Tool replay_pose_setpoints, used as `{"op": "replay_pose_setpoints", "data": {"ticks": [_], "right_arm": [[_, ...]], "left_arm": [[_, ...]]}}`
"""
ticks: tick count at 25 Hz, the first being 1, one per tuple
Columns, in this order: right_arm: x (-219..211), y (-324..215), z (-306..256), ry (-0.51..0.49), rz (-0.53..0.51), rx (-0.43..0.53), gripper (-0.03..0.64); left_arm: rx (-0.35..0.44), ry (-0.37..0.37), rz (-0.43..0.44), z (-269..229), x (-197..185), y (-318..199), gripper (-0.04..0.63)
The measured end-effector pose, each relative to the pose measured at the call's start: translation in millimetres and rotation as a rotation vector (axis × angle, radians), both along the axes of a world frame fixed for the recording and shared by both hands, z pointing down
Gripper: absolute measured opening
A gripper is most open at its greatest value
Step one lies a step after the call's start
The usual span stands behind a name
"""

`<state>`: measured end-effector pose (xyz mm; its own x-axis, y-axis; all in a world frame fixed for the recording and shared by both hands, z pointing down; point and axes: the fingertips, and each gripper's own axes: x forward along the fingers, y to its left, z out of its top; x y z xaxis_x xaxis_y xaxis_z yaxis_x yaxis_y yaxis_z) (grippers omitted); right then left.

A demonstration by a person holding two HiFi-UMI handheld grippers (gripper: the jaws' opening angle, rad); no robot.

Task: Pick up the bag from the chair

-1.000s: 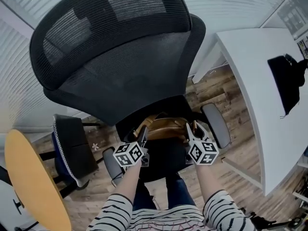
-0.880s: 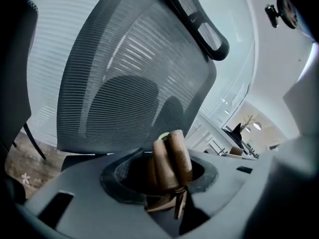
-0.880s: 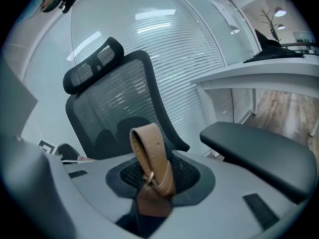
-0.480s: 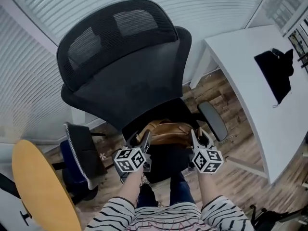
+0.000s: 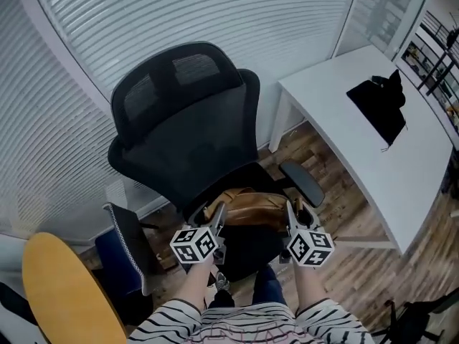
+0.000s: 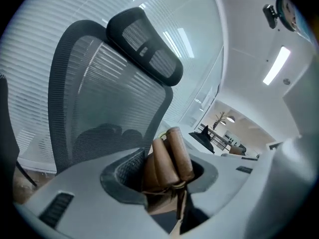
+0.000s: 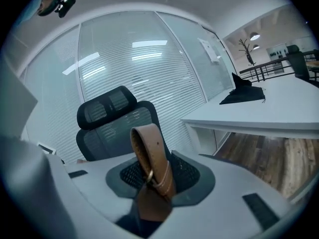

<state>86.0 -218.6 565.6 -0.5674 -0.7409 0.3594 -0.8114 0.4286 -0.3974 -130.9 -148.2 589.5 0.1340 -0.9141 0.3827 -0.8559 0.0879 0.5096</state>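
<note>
The brown leather bag (image 5: 247, 203) hangs between my two grippers, over the seat of the black mesh office chair (image 5: 188, 138). My left gripper (image 5: 218, 212) is shut on one brown strap (image 6: 168, 159), which stands bunched between its jaws in the left gripper view. Over on the other side, my right gripper (image 5: 293, 212) is shut on the other strap (image 7: 150, 156), a loop with a metal ring rising from its jaws. The chair's back and headrest (image 7: 107, 103) stand behind the bag. The bag's underside is hidden.
A white desk (image 5: 351, 145) stands to the right with a black cloth (image 5: 380, 104) on it. A round yellow tabletop (image 5: 61, 292) and a dark blue chair (image 5: 125, 253) are at the lower left. Glass walls with blinds run behind. The chair's armrest (image 5: 301, 183) is near my right gripper.
Both grippers have risen with the bag's straps in them, and the bag has come up off the seat. The chair now looks smaller and farther below.
</note>
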Motion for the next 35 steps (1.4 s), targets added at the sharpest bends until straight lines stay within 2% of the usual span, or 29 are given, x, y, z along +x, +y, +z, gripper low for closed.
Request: {"op": "replay_pose_setpoints", "data": {"ticks": [16,35], "right_arm": [[33.6,59.9,-81.8,0.002,0.18,0.1,0.138],[46.7,103.1,-154.4,0.0,0.304,0.236,0.135]], "left_arm": [[0.09,-0.025,0.186,-82.0,23.7,15.2,0.195],[0.229,-0.054,0.318,-156.9,34.8,24.7,0.195]]}}
